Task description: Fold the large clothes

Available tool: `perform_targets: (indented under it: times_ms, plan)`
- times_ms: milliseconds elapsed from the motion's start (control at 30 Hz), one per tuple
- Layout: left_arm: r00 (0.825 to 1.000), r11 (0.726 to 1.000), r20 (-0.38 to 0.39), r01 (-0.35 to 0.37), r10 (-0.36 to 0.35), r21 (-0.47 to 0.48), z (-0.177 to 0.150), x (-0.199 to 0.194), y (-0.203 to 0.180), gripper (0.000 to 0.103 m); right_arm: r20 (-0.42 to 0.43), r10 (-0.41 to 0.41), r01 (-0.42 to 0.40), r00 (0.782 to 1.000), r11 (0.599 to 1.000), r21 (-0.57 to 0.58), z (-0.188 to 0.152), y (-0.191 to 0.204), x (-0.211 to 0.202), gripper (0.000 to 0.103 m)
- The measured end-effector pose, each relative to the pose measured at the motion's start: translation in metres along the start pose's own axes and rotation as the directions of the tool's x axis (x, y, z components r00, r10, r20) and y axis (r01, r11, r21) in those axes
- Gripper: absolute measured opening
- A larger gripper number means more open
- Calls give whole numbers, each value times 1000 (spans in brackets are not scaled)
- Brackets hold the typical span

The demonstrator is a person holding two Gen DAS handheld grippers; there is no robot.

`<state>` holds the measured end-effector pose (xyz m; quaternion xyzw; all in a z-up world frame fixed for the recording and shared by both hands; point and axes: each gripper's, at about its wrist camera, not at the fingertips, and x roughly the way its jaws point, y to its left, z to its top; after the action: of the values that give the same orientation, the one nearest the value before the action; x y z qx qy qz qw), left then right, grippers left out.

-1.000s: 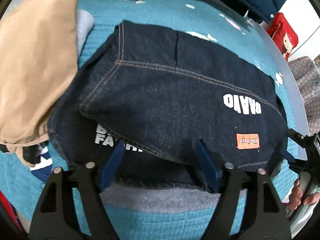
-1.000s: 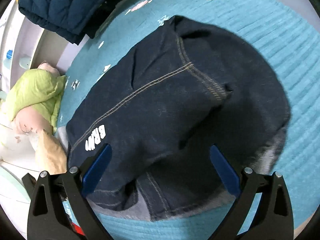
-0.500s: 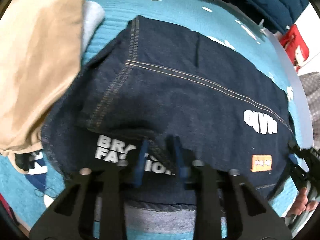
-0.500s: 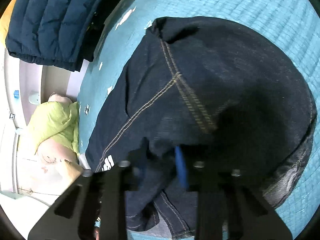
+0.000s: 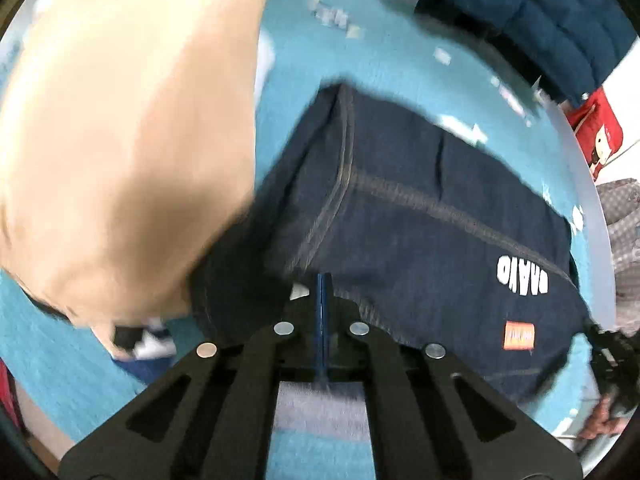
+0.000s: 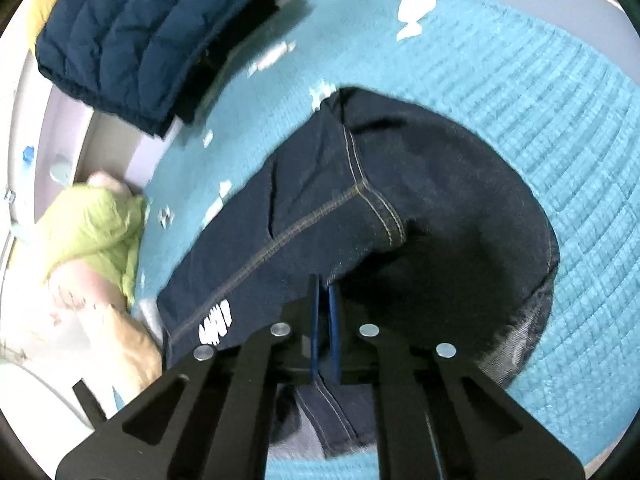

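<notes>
Denim garment (image 5: 432,216), dark, with tan topstitching and white printed lettering, lies partly folded on a teal quilted bedspread (image 6: 520,92), its near edge toward both cameras. An orange label (image 5: 519,335) sits near the lettering.

At that near edge the left gripper (image 5: 323,280) has its blue pads pressed together, and the denim fold runs into them, so it appears to be pinching the hem. The right gripper (image 6: 324,284) is closing, a narrow gap left between its pads, with a seamed strip of denim caught there; it grips the cloth at the other end of the same edge. Two holds spaced along one edge make sense for a fold: the edge can be carried across as a straight line and not sag in the middle.

A beige garment (image 5: 120,140) overlaps the denim on the left, close enough to be dragged along. A navy quilted jacket (image 6: 152,36) lies at the far side of the bed, well apart, and a green padded item (image 6: 88,228) sits off to one side beside it.

No box, basket or other container shows in either view.
</notes>
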<state>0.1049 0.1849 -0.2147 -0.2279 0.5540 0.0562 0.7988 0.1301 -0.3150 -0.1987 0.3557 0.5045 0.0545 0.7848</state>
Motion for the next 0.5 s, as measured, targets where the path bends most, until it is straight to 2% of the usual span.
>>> perform_targets:
  times_ms: [33,100,167,233,300,367,500]
  plan:
    - [998,999,-37,41,-41,-13,-4,4,3,1,-20,42,-41,999,998,36,-4,-6,1,9]
    - [989,992,-87,120,-124,-44,-12,9,6,15,-55,79,-76,995,996,48,-9,-9,3,20]
    - [978,982,-113,165,-175,-94,-17,17,6,61,-71,41,-36,997,997,67,-16,-12,8,70]
    - [968,967,-105,212,-228,-143,-20,24,4,63,-85,72,-64,994,993,96,-21,-14,14,72]
    - [951,949,-117,263,-286,-176,-20,34,-2,69,-126,162,-145,979,980,139,-23,-16,30,73]
    - [941,935,-121,287,-316,-210,-17,45,-5,76,-124,203,-176,971,965,196,-23,-20,41,74]
    - [943,920,-73,296,-324,-257,-3,54,-12,78,-100,299,-269,949,934,237,-14,-19,60,74]
